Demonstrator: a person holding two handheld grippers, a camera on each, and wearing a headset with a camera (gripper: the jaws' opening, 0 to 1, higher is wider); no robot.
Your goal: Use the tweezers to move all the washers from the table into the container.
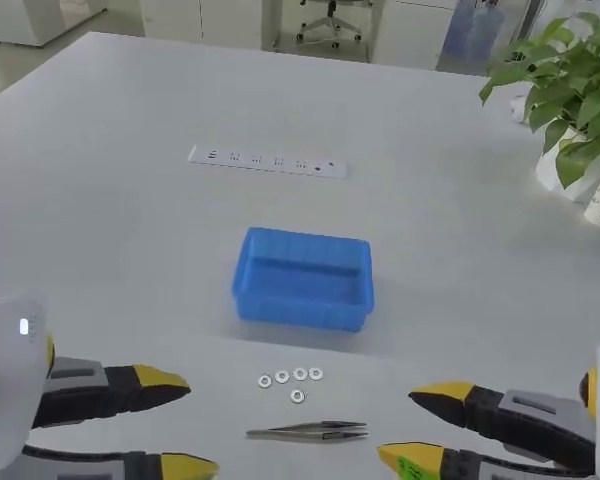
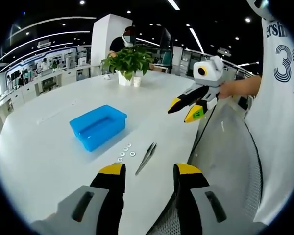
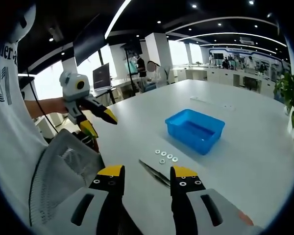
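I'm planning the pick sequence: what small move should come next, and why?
Probably ease the open, empty right gripper onto the tweezers lying just beside it and close on them. The five washers lie on the table before the blue container, and neither gripper holds the tool.

bare table (image 1: 110, 230) around tweezers (image 1: 308, 431) and washers (image 1: 300, 374), container (image 1: 302, 280) just behind, power strip (image 1: 267, 161) farther back
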